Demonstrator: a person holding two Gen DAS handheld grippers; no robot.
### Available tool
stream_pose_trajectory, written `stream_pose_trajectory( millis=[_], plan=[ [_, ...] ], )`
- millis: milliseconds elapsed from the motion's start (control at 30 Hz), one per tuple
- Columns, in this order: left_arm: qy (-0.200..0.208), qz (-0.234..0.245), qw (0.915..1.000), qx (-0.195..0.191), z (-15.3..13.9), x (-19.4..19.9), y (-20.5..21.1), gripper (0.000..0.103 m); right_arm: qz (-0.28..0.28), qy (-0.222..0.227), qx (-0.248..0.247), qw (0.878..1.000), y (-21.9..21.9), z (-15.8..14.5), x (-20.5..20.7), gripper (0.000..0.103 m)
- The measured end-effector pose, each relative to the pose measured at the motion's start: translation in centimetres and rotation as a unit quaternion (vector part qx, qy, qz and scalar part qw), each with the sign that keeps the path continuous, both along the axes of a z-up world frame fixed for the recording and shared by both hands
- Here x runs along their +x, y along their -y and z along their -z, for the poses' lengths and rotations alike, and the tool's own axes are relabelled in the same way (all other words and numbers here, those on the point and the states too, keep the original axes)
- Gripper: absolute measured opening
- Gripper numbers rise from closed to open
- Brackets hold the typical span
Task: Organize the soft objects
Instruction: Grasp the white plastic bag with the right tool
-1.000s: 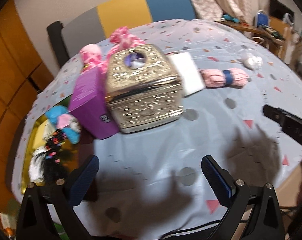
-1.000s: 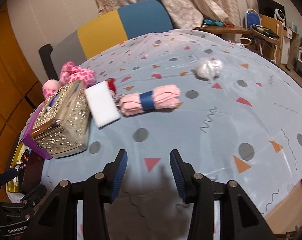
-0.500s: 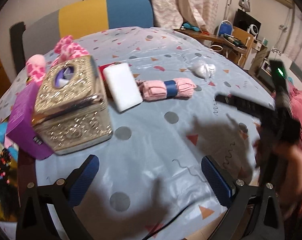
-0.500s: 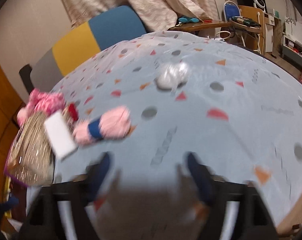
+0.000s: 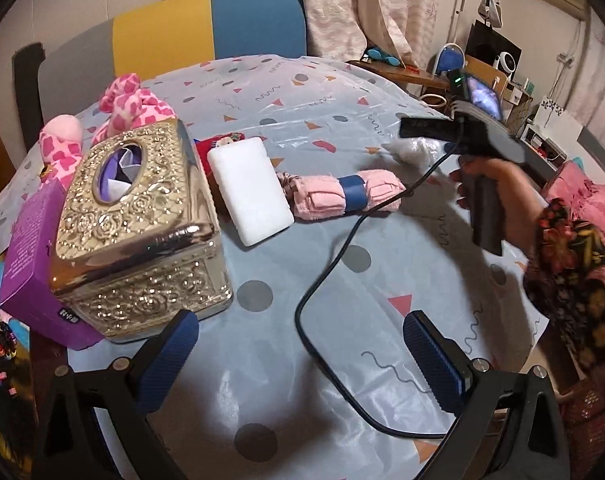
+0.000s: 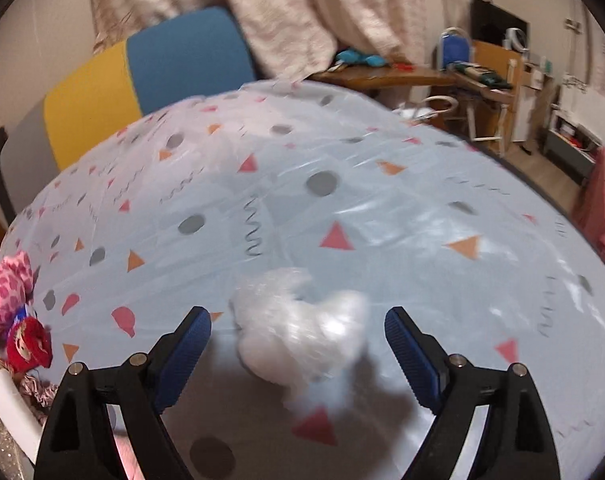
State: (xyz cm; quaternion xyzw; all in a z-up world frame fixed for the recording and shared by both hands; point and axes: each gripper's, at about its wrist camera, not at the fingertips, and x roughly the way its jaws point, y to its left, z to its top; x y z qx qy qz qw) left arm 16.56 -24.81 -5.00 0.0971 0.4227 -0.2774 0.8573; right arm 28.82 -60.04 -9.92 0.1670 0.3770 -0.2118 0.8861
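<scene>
— Where do we find the white fluffy clump (image 6: 302, 332)?

— It lies on the patterned tablecloth (image 6: 342, 200), directly between the fingers of our right gripper (image 6: 298, 354). Those fingers stand wide apart, one on each side of the clump, and neither blue pad (image 6: 412, 354) touches it as far as we can tell; the clump is blurred.

— How do we hold that gripper?

— From the left wrist view, our right hand (image 5: 498, 188) wraps its dark handle, forearm in a flowered sleeve (image 5: 574, 264) coming in from the right edge, the tool reaching toward the clump (image 5: 412, 152). A black cable (image 5: 334, 264) trails from it across the cloth.

— And our left gripper (image 5: 300, 350)?

— Fingers spread wide, nothing between them, low over the near part of the table.

— What else lies around?

— A rolled pink cloth (image 5: 342, 194) with a blue band sits just beside the clump's near-left side. Touching its left end is a white sponge block (image 5: 250, 190), then a gold tissue box (image 5: 138, 232) with a purple box (image 5: 34, 256) against it. A pink spotted plush (image 5: 118, 112) sits behind the boxes, and a chair (image 5: 206, 28) stands beyond the table.
</scene>
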Motion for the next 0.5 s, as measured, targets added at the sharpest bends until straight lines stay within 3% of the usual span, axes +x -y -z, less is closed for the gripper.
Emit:
stream_pose_trajectory(
  millis=[33,67,200,333,500],
  plan=[
    [-0.002,0.0,1.0,-0.002,-0.1,0.3,0.0,0.103,-0.004,-0.004,-0.002,1.0,-0.2,0.3,0.3,0.079],
    [-0.003,-0.001,1.0,-0.003,-0.2,0.5,0.1,0.103,-0.011,-0.009,-0.005,1.0,-0.4,0.8,0.8,0.065],
    [-0.001,0.003,1.0,-0.009,-0.7,1.1,0.6,0.103,-0.027,-0.005,-0.025,0.999,-1.3,1.5,0.7,0.053],
    [0.006,0.003,0.9999,-0.013,-1.3,1.9,1.5,0.103,-0.031,0.016,-0.016,0.999,-1.8,0.2,-1.7,0.05],
    [-0.013,0.014,0.9991,-0.037,-2.6,4.0,3.8,0.103,-0.039,0.057,0.028,0.997,-3.3,-1.0,-8.1,0.05]
  ],
)
